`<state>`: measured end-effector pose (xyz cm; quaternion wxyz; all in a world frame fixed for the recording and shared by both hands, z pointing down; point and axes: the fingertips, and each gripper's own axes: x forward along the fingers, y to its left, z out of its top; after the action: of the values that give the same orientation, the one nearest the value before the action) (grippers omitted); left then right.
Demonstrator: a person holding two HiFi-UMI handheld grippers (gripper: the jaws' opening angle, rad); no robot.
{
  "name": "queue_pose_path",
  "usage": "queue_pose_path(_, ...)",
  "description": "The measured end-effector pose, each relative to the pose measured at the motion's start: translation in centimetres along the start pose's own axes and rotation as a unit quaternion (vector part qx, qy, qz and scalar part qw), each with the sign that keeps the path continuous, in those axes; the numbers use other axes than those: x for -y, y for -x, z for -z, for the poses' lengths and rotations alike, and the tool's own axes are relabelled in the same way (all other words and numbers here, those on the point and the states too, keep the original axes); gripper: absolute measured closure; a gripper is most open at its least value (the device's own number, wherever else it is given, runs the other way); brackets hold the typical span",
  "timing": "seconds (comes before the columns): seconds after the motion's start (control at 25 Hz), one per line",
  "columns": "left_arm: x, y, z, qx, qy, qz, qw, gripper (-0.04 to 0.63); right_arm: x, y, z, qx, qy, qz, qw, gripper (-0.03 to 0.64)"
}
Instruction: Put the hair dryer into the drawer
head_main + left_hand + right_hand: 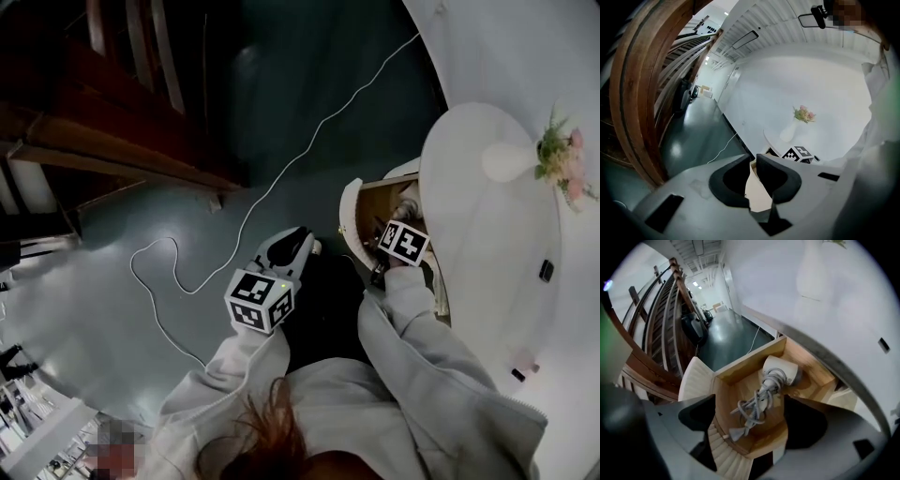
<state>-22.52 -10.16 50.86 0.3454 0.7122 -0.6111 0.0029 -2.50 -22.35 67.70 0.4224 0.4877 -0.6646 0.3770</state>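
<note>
Two grippers, right gripper [751,426] wide, tipped down over drawer [743,363]; left gripper [753,163] closed

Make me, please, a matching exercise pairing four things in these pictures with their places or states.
1. hair dryer
2. left gripper
3. right gripper
4. vase of flowers

A. jaws wide apart
B. on the round white table
C. lying in the open drawer
D. jaws close together, nothing between

Pairs: 1-C, 2-D, 3-A, 4-B.
</note>
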Motion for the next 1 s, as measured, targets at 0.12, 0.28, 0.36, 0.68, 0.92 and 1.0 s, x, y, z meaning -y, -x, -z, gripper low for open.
queue_pose_path(0.12,0.1,0.1,-1.0,0.008,-0.001,0.011,0.9999,0.543,-0.6,1.6,-0.1,0.011,0.005,-0.014,1.0,0.107)
queue_pose_path(0.28,0.3,-0.2,-2.7,0.017,-0.019,0.033,0.9991,0.543,-2.1,3.4,-0.2,0.022,0.018,-0.043,0.999,0.107)
queue_pose_path(0.36,0.5,-0.4,-3.3,0.019,-0.03,0.046,0.9983,0.543,-2.8,4.3,0.0,0.029,0.016,-0.054,0.998,0.107)
queue_pose_path(0.68,1.7,-0.8,-4.3,0.011,-0.062,0.098,0.9932,0.543,-3.5,8.2,0.3,0.078,-0.037,-0.086,0.993,0.109)
queue_pose_path(0.92,2.9,-1.4,-3.8,-0.001,-0.076,0.129,0.9888,0.543,-3.0,12.1,-0.3,0.14,-0.066,-0.09,0.984,0.133)
queue_pose_path(1.0,3.6,-1.5,-3.9,0.0,-0.082,0.136,0.9873,0.543,-2.5,13.7,-0.9,0.171,-0.073,-0.086,0.979,0.178)
